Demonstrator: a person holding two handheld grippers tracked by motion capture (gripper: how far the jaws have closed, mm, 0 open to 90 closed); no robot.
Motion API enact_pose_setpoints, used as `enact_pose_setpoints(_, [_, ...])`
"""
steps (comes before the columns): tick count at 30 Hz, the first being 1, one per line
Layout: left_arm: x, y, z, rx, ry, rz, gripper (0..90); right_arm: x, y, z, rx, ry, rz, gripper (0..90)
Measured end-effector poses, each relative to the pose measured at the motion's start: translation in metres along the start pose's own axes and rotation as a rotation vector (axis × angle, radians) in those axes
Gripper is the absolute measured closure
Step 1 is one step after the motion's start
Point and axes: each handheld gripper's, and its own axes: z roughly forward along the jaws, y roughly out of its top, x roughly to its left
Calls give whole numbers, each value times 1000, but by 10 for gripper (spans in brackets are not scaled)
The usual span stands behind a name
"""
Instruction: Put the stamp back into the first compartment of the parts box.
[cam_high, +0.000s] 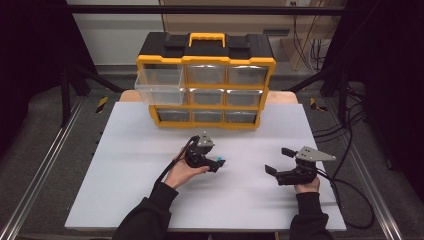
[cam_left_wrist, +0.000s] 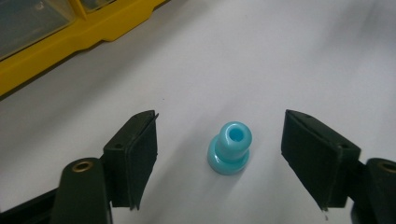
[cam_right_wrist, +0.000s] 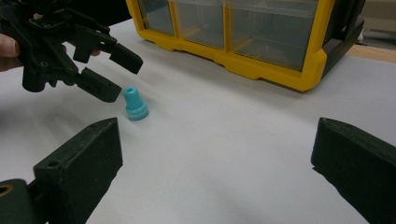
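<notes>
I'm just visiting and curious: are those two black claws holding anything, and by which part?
Nothing is held. The left gripper has its jaws either side of the small blue plug without touching it. The right gripper is open over bare table.

Light blue peg; yellow-and-black organiser with clear drawers; white tabletop; black hand-held gripper

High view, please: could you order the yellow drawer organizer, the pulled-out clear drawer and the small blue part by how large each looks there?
1. Yellow drawer organizer, by far the largest.
2. Pulled-out clear drawer at its upper left.
3. Small blue part, a speck at the left gripper, though nearer the camera.
</notes>
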Motion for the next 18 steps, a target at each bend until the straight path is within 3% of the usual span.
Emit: enact_pose_setpoints(18, [-5, 0, 5, 44, -4, 13, 517, 0, 0, 0, 1, 0, 2, 26])
